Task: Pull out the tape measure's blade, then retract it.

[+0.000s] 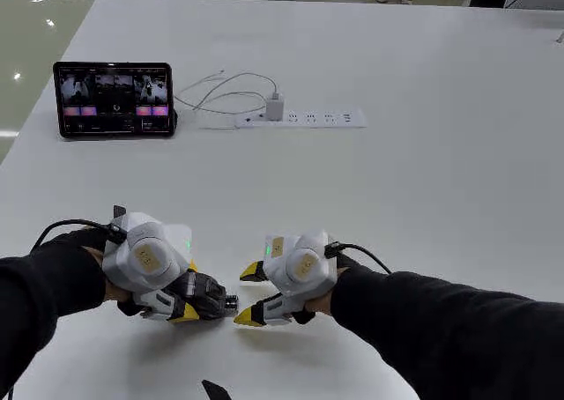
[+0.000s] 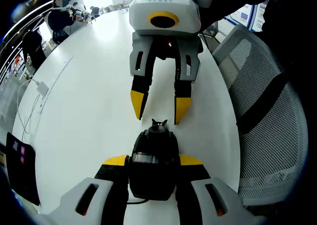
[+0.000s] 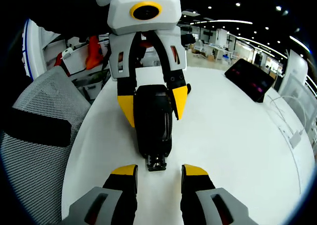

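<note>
Head view: the tape measure (image 1: 210, 294) is largely covered by the left claw (image 1: 189, 291) housing. The tablet (image 1: 113, 99) screen is too small to read. A dark object (image 1: 216, 388) is cut off at the bottom edge, unidentifiable.

- Bright, even overhead light; the white tabletop (image 1: 397, 180) looks nearly washed out, with soft grey shadows low in the head view
- Glare streaks on the glossy floor (image 1: 26, 30)
- Ceiling lights (image 3: 233, 22) glow in the right gripper view
- Both gripper views bend strongly at the edges
</note>
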The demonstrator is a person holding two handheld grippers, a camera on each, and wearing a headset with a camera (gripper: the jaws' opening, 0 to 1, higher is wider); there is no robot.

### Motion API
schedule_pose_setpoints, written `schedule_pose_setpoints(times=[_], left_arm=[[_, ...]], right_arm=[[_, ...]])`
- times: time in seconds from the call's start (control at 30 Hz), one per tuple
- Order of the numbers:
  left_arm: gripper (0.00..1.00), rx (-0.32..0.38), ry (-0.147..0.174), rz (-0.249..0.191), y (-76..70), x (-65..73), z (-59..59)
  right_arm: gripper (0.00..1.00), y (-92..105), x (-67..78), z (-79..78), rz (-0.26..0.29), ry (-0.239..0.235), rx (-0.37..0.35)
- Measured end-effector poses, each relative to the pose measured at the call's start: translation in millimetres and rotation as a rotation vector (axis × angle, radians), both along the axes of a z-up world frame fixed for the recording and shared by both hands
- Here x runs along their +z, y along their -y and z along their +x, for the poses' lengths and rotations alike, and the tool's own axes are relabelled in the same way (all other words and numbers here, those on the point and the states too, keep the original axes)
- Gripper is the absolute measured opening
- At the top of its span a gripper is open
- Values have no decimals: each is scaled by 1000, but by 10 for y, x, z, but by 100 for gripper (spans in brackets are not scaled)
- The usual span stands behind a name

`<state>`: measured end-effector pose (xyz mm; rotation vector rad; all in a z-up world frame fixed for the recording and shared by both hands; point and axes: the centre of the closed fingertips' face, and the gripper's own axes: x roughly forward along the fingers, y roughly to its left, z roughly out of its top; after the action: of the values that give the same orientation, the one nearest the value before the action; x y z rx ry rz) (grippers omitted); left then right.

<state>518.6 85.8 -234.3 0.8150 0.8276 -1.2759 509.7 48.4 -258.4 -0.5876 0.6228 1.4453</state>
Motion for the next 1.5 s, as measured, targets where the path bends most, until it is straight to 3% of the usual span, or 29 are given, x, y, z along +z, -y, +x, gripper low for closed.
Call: schedule_pose_setpoints(times=[0.33, 0.43, 0.53, 0.7, 1.5], left_arm=[[31, 1, -2, -2, -1, -5, 1], [31, 2, 0, -4, 3, -5, 0], [31, 2, 0, -6, 3, -8, 2], [31, -7, 2, -2, -5, -6, 5], [31, 9, 2, 3, -9, -1, 5]], right_arm=[[12, -129, -58, -16, -17, 5, 33], [12, -132, -79, -22, -31, 10, 48], [11, -120, -83, -12, -26, -20, 42], [9, -112, -89, -21, -56, -8, 71], [8, 14, -81, -5, -68, -18, 57]])
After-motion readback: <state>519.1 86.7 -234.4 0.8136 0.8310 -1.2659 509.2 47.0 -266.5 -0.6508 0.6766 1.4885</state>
